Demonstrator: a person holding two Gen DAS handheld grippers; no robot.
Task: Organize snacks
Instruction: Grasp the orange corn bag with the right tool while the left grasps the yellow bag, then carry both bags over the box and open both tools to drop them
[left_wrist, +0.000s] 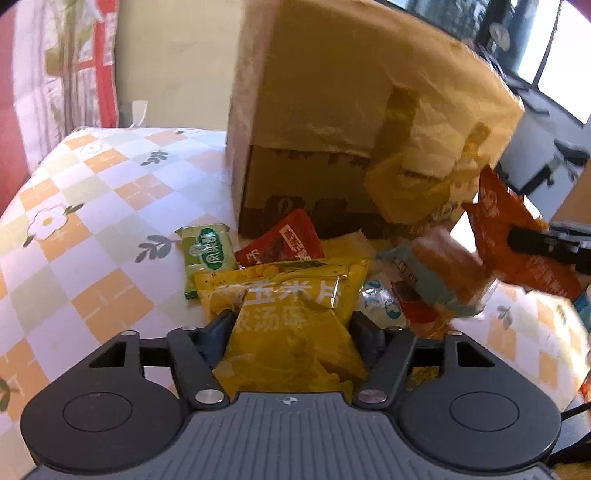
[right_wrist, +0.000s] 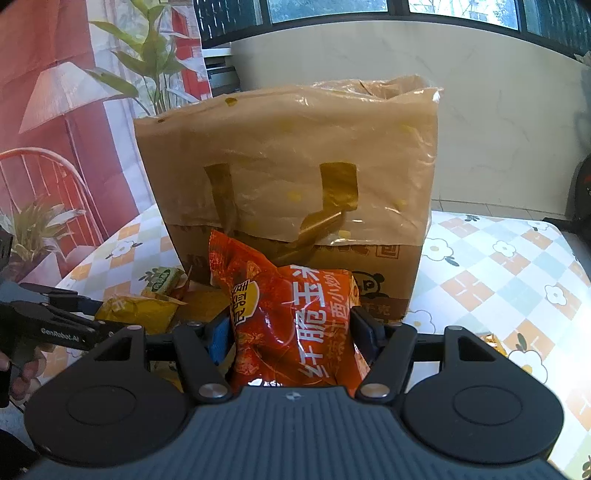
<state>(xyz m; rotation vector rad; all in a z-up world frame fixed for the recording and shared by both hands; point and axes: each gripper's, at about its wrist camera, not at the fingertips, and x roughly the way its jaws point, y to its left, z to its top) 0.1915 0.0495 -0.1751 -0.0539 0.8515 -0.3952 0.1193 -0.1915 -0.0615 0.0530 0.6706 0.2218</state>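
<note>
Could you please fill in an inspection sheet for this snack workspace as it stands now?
Surface: checkered floral tablecloth.
Job's things: yellow chip bag, orange chip bag, green packet, red packet, bread packet, cardboard box lined with plastic.
Clutter: nothing seen.
Grippers: left gripper shut on yellow chip bag; right gripper shut on orange chip bag.
Cables: nothing seen.
Surroundings: window, plant.

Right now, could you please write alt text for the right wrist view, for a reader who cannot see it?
The right gripper is shut on an orange snack bag, held up in front of a tall cardboard box lined with a plastic bag. The left gripper reaches in from the left over a yellow packet on the checked tablecloth.
</note>
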